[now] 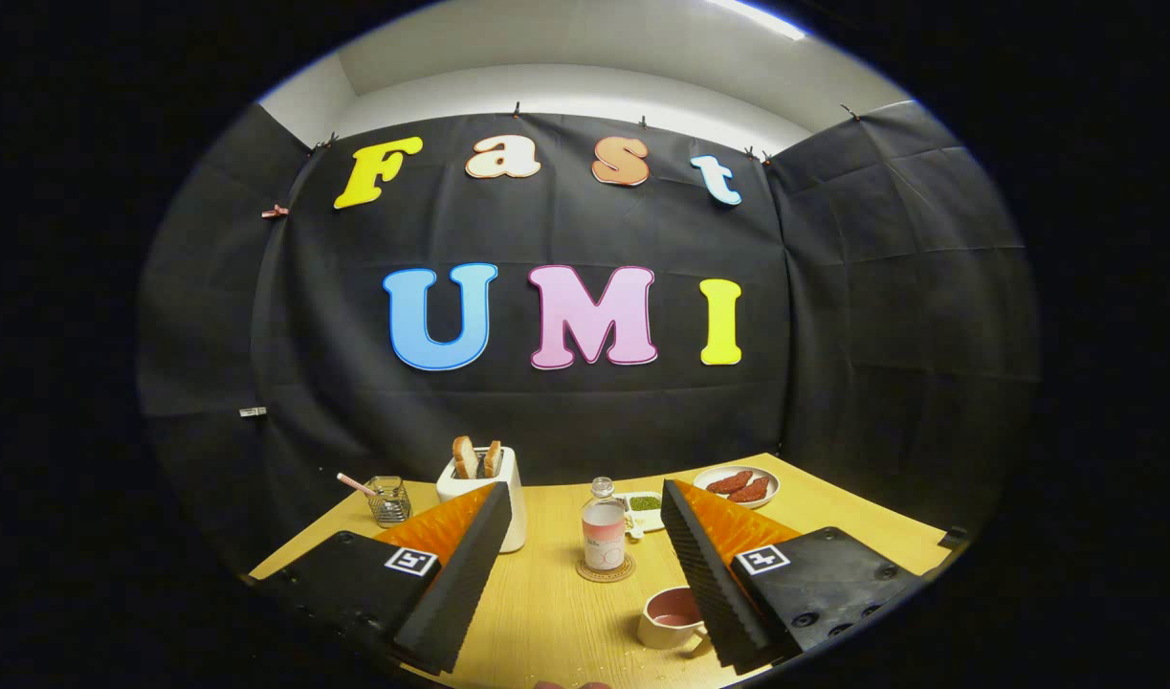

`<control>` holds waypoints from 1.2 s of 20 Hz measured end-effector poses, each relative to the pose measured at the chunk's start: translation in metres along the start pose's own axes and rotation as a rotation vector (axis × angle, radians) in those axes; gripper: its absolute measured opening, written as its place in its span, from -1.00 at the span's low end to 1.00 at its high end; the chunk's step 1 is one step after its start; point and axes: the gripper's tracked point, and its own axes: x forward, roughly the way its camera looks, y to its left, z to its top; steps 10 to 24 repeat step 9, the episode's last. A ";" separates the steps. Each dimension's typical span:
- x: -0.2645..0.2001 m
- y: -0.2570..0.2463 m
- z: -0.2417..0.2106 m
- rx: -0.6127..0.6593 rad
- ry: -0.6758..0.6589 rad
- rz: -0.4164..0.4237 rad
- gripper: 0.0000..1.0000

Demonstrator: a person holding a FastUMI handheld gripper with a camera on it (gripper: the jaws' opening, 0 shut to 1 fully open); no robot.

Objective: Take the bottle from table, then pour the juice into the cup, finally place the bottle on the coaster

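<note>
The gripper (585,565) hangs with jaws spread wide, grasping nothing. Ahead between them, the bottle (604,531) stands upright on its coaster (605,572); the cup (673,617) sits nearer, right.

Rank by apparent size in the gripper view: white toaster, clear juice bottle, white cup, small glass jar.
1. White toaster with two bread slices, partly behind a finger.
2. Clear bottle of pink juice, standing on the round coaster.
3. White cup; it is nearest, so unsure.
4. Small glass jar with straw.
Gripper open.

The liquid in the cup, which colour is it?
Pink, in the cup, gripper view; gripper open.
</note>
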 end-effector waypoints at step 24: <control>-0.014 0.004 -0.011 -0.033 0.020 -0.001 0.93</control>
